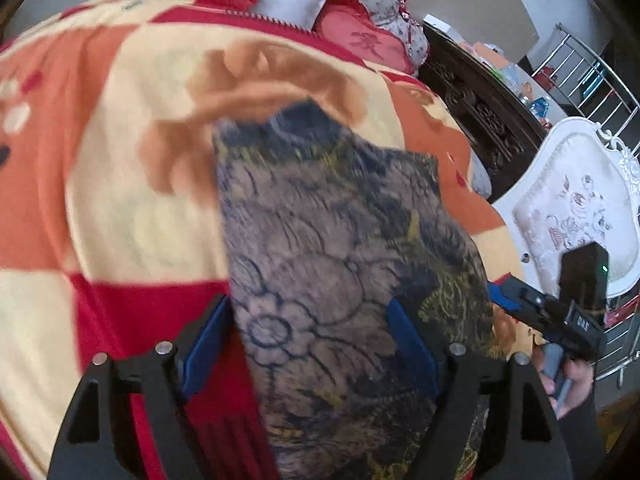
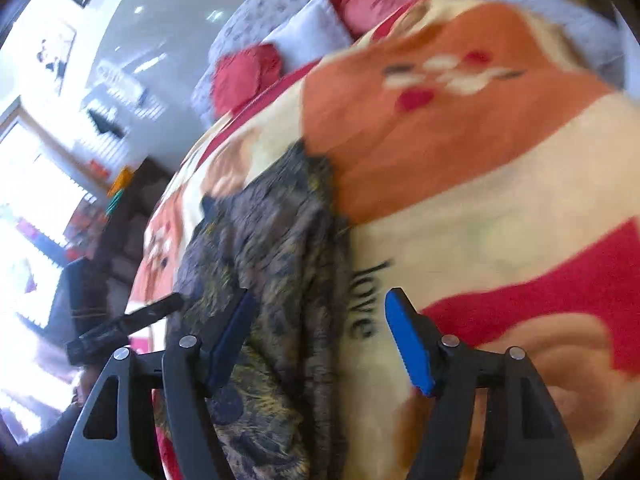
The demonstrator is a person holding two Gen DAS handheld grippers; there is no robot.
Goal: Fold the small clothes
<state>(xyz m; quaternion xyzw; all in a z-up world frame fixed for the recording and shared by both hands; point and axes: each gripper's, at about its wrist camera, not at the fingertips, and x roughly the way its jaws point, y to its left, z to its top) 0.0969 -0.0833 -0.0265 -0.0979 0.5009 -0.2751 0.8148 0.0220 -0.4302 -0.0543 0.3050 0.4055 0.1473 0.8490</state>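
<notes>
A small grey-brown garment [image 1: 328,248] with dark blue flower outlines and yellow marks lies on a red, orange and cream blanket [image 1: 120,208]. My left gripper [image 1: 310,344] is open above its near part, with the cloth showing between the blue pads [image 1: 204,344]. In the right wrist view the same garment [image 2: 276,248] lies bunched lengthwise. My right gripper [image 2: 324,340] is open over its right edge and the blanket [image 2: 480,208]. The right gripper also shows in the left wrist view [image 1: 556,312], beside the garment's right edge. Both views are motion-blurred.
Red pillows [image 1: 360,36] and a white pillow [image 1: 288,0] lie at the bed's head. A dark carved wooden frame [image 1: 480,108] runs along the bed's right side. A white ornate chair [image 1: 572,200] stands beyond it. Bright windows [image 2: 24,184] fill the left of the right wrist view.
</notes>
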